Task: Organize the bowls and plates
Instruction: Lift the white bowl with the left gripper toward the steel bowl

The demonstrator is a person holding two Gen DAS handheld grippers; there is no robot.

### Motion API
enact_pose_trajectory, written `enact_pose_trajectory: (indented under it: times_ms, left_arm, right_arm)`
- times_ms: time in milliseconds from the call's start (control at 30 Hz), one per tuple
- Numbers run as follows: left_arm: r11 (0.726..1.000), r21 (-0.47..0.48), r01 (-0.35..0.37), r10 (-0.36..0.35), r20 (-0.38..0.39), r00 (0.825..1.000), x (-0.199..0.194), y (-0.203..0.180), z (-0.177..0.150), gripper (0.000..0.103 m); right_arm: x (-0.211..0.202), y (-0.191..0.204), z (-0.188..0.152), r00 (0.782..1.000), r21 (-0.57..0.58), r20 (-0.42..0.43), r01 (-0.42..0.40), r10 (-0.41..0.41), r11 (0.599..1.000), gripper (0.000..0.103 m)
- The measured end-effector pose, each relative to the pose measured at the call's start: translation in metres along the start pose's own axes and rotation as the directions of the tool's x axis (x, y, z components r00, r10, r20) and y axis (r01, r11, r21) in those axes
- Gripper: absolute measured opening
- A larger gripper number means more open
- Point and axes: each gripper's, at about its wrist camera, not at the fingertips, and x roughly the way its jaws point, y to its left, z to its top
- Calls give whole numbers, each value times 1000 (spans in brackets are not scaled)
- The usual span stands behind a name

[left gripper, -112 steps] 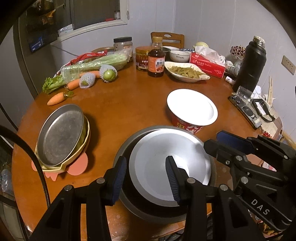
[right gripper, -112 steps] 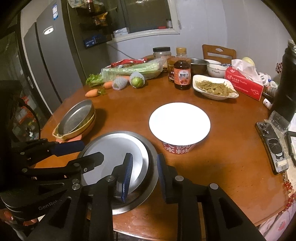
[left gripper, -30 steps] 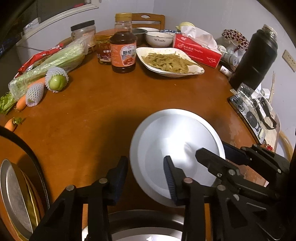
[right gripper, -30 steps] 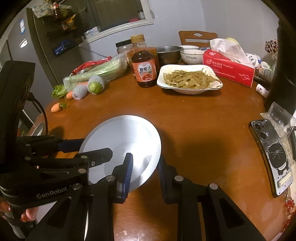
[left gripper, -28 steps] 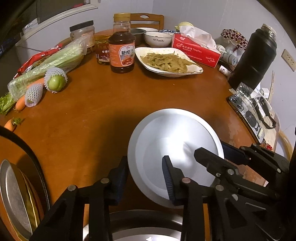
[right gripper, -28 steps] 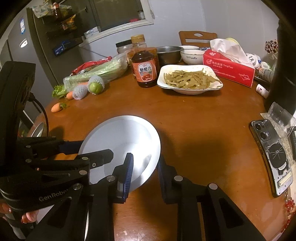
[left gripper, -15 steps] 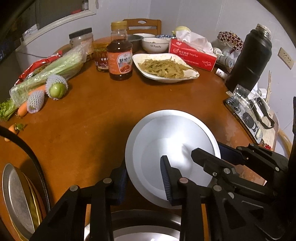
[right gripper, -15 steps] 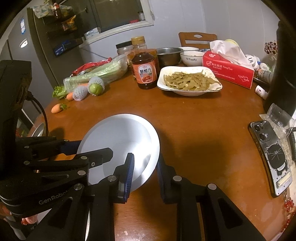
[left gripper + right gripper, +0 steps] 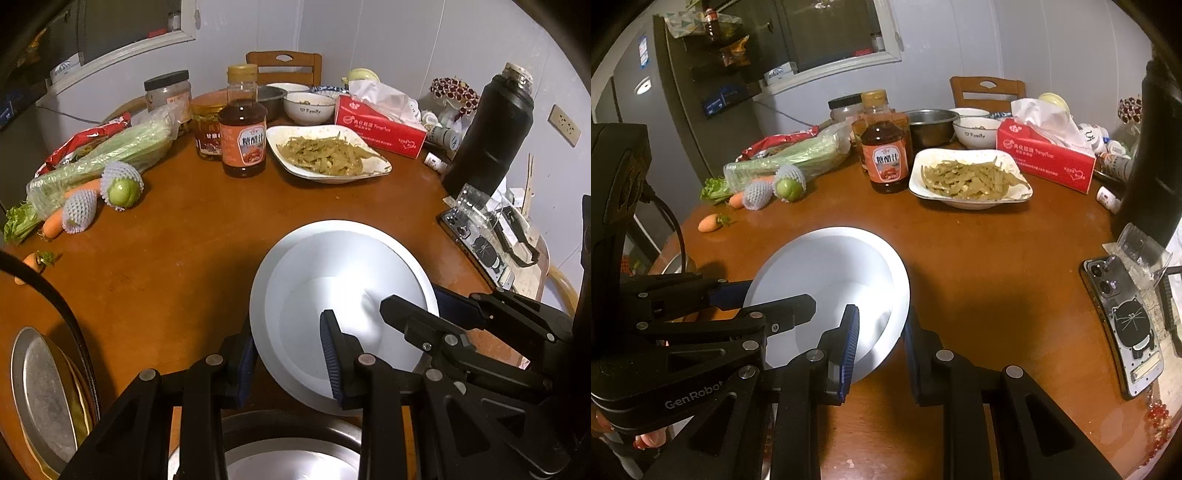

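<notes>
Left wrist view: the left tool (image 9: 288,354) has its two fingers pinched on the near rim of a white plate (image 9: 343,280), one finger under the rim and one on top.
Right wrist view: the right tool (image 9: 881,341) is pinched on the other side of the same white plate (image 9: 827,273).
White plate: held by both tools over the brown tabletop (image 9: 177,236). It looks like a second white plate sits under it, but I cannot tell for sure.
Metal pan: a round gray pan (image 9: 288,443) is close to the camera, below the white plate.
Metal tray: a gray tray (image 9: 40,391) leans on a yellow dish at the left edge.
Far side: a sauce bottle (image 9: 243,129) stands beside a white dish of green beans (image 9: 327,155).
Behind them: a red tissue box (image 9: 380,125) and a small white bowl (image 9: 308,107).
Right side: a black flask (image 9: 491,136) stands near a phone (image 9: 1123,325).
Left side: carrots and a green fruit in a white net (image 9: 120,186) lie by the bagged greens.
</notes>
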Motion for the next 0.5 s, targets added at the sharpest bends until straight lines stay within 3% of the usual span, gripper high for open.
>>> enact_pose_trajectory:
  times_ms: [500]
  left_arm:
    - [1000,-7,-16,17,69,997,-37,1,-4,32]
  right_arm:
    - [-31,22,7,998,-39,65,7,-4,999,25]
